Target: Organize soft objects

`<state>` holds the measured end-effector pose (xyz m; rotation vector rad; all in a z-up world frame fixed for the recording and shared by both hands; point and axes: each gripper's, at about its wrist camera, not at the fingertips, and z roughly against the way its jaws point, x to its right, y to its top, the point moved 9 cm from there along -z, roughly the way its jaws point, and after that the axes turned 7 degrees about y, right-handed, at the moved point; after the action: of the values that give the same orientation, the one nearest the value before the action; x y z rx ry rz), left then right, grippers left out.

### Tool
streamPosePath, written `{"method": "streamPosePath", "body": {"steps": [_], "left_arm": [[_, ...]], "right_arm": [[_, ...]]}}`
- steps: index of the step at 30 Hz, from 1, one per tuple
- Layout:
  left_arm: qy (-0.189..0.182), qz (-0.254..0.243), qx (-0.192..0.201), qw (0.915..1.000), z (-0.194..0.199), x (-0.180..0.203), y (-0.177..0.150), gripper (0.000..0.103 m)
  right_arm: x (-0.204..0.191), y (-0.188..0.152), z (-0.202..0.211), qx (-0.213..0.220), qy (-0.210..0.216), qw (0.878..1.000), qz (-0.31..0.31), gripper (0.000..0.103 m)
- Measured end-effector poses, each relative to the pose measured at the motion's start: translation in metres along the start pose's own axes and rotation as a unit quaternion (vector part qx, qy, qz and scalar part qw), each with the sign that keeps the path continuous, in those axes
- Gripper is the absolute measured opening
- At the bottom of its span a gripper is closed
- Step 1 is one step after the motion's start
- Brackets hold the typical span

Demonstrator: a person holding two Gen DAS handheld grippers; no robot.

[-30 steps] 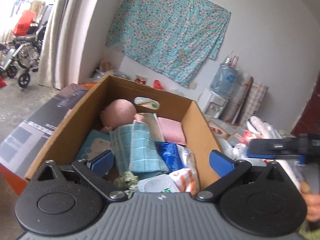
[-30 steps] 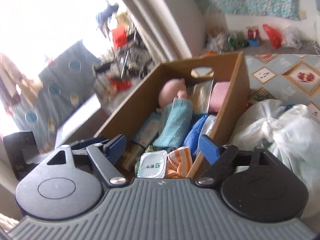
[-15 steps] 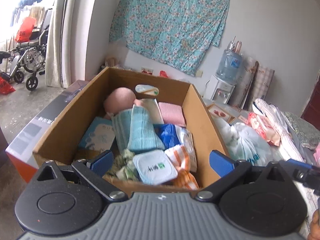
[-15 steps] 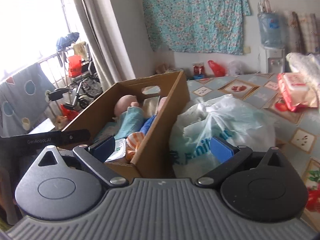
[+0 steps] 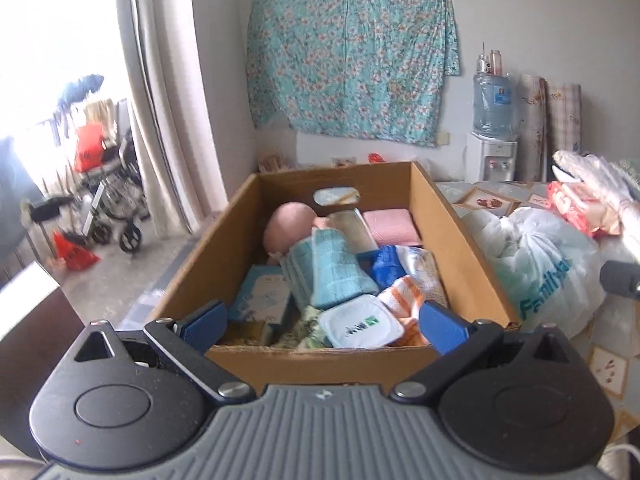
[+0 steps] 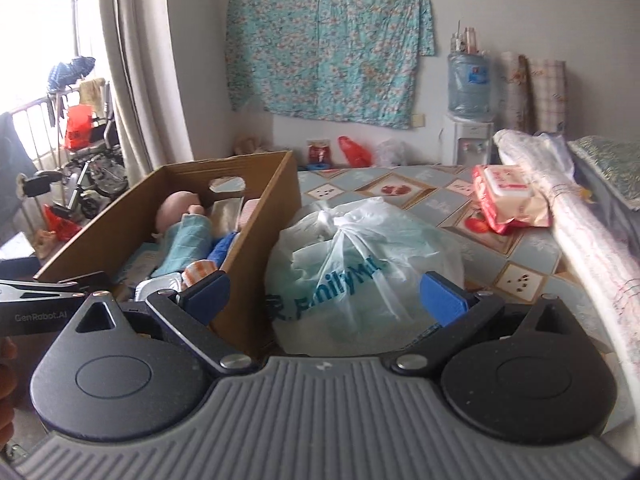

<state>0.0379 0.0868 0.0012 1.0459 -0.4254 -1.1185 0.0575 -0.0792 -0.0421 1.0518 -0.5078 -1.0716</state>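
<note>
Cardboard box (image 5: 448,216) holding doll (image 5: 290,226), cloths; tied plastic bag (image 6: 360,256) beside it. Left gripper (image 5: 324,322) and right gripper (image 6: 324,296): jaws wide apart, holding nothing.

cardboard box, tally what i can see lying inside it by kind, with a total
Inside the cardboard box:
Dolls: 1, wrapped in a teal cloth
Wipe packs with a white lid: 1
Pink folded cloths: 1
Orange striped cloths: 1
Blue packs: 1
Light blue flat packs: 1
Total: 7, counting the teal cloth; more may be hidden underneath.
</note>
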Motion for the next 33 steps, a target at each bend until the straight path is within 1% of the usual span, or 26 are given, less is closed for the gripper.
{"method": "streamPosePath", "body": {"steps": [2, 3, 8, 10, 12, 17, 20, 24, 33], "left_arm": [[0.011, 0.002, 0.0, 0.9999, 0.0, -0.003, -0.002, 0.103], [0.01, 0.004, -0.005, 0.9999, 0.0, -0.005, -0.003, 0.103], [-0.022, 0.027, -0.041, 0.9986, -0.007, -0.01, -0.01, 0.103], [-0.019, 0.028, -0.05, 0.9982, -0.009, -0.013, -0.012, 0.103], [-0.017, 0.027, -0.06, 0.9976, -0.013, -0.014, -0.015, 0.103], [-0.032, 0.036, -0.082, 0.9954, -0.018, -0.016, -0.023, 0.103], [-0.033, 0.04, -0.087, 0.9949, -0.02, -0.018, -0.026, 0.103], [-0.04, 0.048, -0.093, 0.9937, -0.021, -0.02, -0.027, 0.103], [-0.031, 0.06, -0.094, 0.9932, -0.019, -0.026, -0.028, 0.103]], "right_arm": [[-0.007, 0.001, 0.001, 0.003, 0.012, 1.0, 0.001, 0.102], [-0.011, 0.001, 0.0, 0.001, 0.016, 1.0, 0.0, 0.102], [-0.033, -0.003, -0.013, -0.023, 0.043, 0.999, 0.009, 0.102], [-0.044, -0.006, -0.02, -0.038, 0.064, 0.997, 0.015, 0.102], [-0.053, -0.008, -0.027, -0.05, 0.075, 0.996, 0.018, 0.102], [-0.064, -0.013, -0.04, -0.07, 0.068, 0.995, 0.025, 0.102], [-0.064, -0.017, -0.049, -0.085, 0.065, 0.994, 0.019, 0.102], [-0.065, -0.02, -0.056, -0.092, 0.059, 0.994, 0.021, 0.102], [-0.067, -0.023, -0.061, -0.1, 0.053, 0.993, 0.03, 0.102]]}}
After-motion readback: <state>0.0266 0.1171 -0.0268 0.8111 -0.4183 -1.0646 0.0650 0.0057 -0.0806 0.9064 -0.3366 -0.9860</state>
